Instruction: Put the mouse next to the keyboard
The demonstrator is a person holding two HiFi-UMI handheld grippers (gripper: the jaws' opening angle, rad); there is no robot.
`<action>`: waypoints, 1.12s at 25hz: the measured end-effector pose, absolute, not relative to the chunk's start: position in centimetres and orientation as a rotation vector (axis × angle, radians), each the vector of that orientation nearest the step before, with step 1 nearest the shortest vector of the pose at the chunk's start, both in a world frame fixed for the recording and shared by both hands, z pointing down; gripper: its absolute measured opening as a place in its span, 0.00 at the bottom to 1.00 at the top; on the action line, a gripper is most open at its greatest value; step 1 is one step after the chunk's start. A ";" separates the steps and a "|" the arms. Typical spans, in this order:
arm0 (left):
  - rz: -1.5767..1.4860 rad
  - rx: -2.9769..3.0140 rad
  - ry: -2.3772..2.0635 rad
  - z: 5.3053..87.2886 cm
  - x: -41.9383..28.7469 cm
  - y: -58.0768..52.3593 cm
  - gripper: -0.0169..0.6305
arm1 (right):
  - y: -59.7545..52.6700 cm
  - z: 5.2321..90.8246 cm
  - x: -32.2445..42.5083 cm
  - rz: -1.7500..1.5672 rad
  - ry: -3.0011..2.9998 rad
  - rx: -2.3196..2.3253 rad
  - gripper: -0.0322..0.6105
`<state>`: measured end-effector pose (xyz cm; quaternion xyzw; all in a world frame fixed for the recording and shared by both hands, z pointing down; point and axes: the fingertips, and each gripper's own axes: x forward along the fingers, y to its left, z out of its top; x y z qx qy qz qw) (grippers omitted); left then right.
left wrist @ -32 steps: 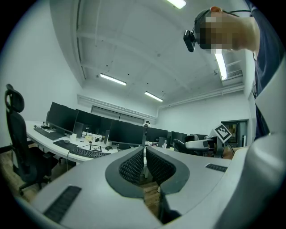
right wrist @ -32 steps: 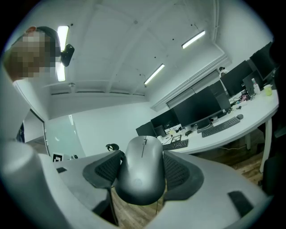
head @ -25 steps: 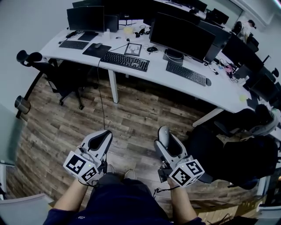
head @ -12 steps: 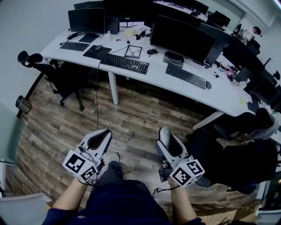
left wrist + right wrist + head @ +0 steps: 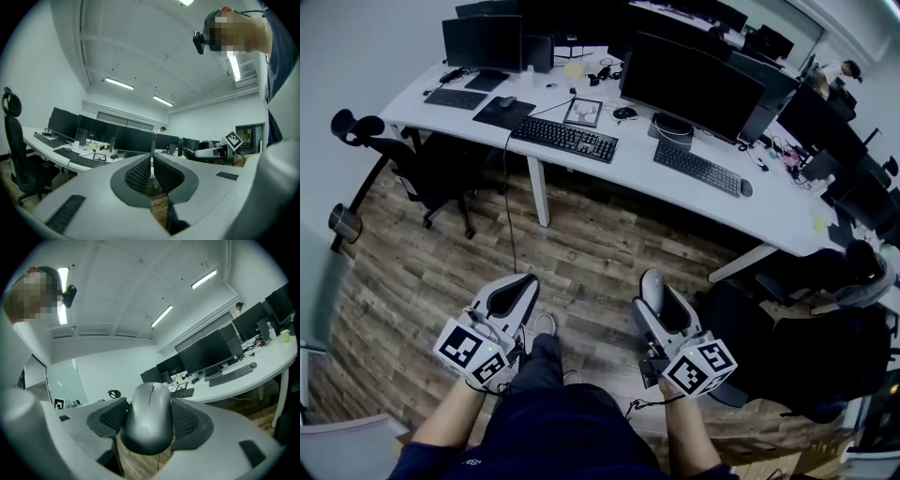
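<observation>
My right gripper [image 5: 653,292] is held low over the wooden floor, shut on a grey mouse [image 5: 149,416] whose front end sticks out past the pads [image 5: 112,416]. In the head view the mouse [image 5: 651,284] shows at that gripper's tip. My left gripper [image 5: 517,292] hangs beside it at the same height, jaws shut with nothing between them [image 5: 152,159]. Both are well short of the long white desk [image 5: 628,164]. On the desk lie a black keyboard [image 5: 565,138] left of centre and another keyboard [image 5: 697,161] in front of the large monitor [image 5: 689,80].
A third keyboard [image 5: 457,97] and a monitor [image 5: 483,42] sit at the desk's left end. Office chairs stand at the left [image 5: 431,169] and right [image 5: 797,347]. A small mouse [image 5: 746,187] lies by the right keyboard. A cable [image 5: 508,197] hangs from the desk.
The person's leg and shoe between the grippers have stepped forward, and the desk has shifted a little in the head view. Both grippers hold the same pose.
</observation>
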<state>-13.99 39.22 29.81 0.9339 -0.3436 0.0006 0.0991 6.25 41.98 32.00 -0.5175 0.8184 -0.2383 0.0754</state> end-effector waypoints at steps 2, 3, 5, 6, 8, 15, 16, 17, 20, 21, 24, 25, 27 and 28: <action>-0.002 2.762 -1.008 29.9 -13.9 38.2 0.09 | 41.0 32.1 6.2 -0.717 2.457 -1.558 0.52; -0.004 2.762 -1.005 30.0 -13.8 37.7 0.09 | 40.6 32.2 6.2 -0.719 2.459 -1.561 0.52; -0.006 2.760 -0.998 30.2 -13.7 36.7 0.09 | 39.6 32.4 6.1 -0.723 2.461 -1.564 0.52; -0.005 2.758 -0.995 30.3 -13.7 36.2 0.09 | 39.2 32.5 6.1 -0.726 2.460 -1.566 0.52; -0.004 2.756 -0.989 30.6 -13.7 35.3 0.09 | 38.3 32.7 6.1 -0.732 2.459 -1.572 0.52; 0.006 2.744 -0.969 31.2 -14.4 31.9 0.09 | 35.1 33.1 5.2 -0.754 2.448 -1.588 0.52; 0.006 2.743 -0.965 31.3 -14.4 31.3 0.09 | 34.6 33.2 5.1 -0.756 2.446 -1.592 0.52; 0.006 2.743 -0.961 31.3 -14.5 30.7 0.09 | 34.1 33.2 5.0 -0.757 2.443 -1.595 0.52; 0.008 2.743 -0.944 31.4 -14.8 28.8 0.09 | 32.3 33.2 4.7 -0.757 2.435 -1.610 0.52; 0.008 2.744 -0.938 31.4 -14.9 28.1 0.09 | 31.7 33.1 4.6 -0.756 2.431 -1.615 0.52; 0.005 2.748 -0.920 31.3 -15.1 26.0 0.09 | 29.9 32.9 4.2 -0.754 2.421 -1.629 0.52; 0.004 2.749 -0.915 31.3 -15.2 25.4 0.09 | 29.4 32.9 4.1 -0.754 2.418 -1.634 0.52; 0.000 2.752 -0.906 31.2 -15.3 24.2 0.09 | 28.3 32.8 4.0 -0.753 2.413 -1.644 0.52; -0.002 2.752 -0.902 31.2 -15.5 23.5 0.09 | 27.7 32.8 3.8 -0.752 2.411 -1.649 0.52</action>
